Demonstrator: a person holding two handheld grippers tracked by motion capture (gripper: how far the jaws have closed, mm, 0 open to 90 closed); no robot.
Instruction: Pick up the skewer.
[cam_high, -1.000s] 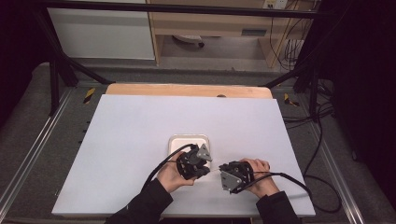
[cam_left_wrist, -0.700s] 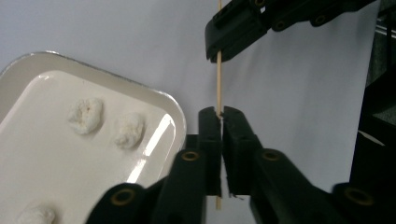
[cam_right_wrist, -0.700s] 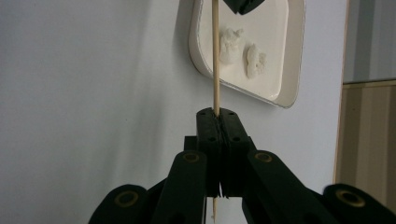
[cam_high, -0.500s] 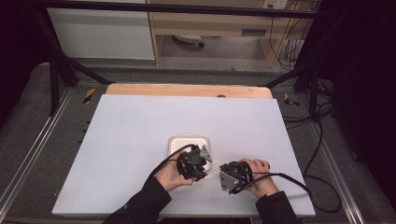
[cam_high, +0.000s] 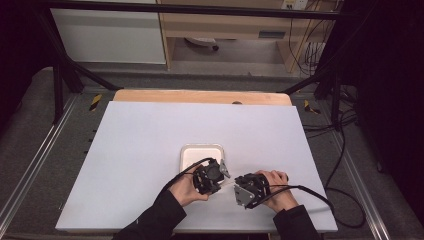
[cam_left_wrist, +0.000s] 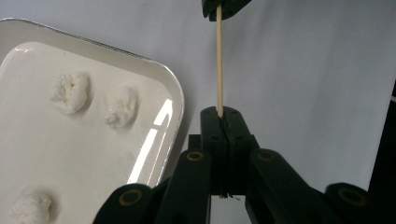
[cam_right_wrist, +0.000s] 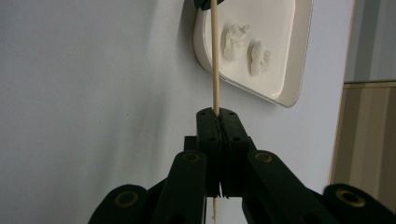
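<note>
A thin wooden skewer (cam_left_wrist: 219, 60) spans the short gap between my two grippers, just in front of a white tray (cam_high: 202, 150). My left gripper (cam_left_wrist: 220, 114) is shut on one end of the skewer, its jaws having just closed on it again. My right gripper (cam_right_wrist: 216, 114) is shut on the other end of the skewer (cam_right_wrist: 215, 56). In the high view the left gripper (cam_high: 223, 179) and the right gripper (cam_high: 239, 187) face each other, tips nearly touching. The tray (cam_left_wrist: 173, 88) holds white fluffy lumps (cam_left_wrist: 70, 92), and two such lumps (cam_right_wrist: 236, 39) appear in the right gripper view.
The white table top (cam_high: 150, 140) stretches wide on the left and at the back. A wooden strip (cam_high: 200, 96) edges its far side. Cables (cam_high: 310, 192) trail from the right gripper off the table's right edge.
</note>
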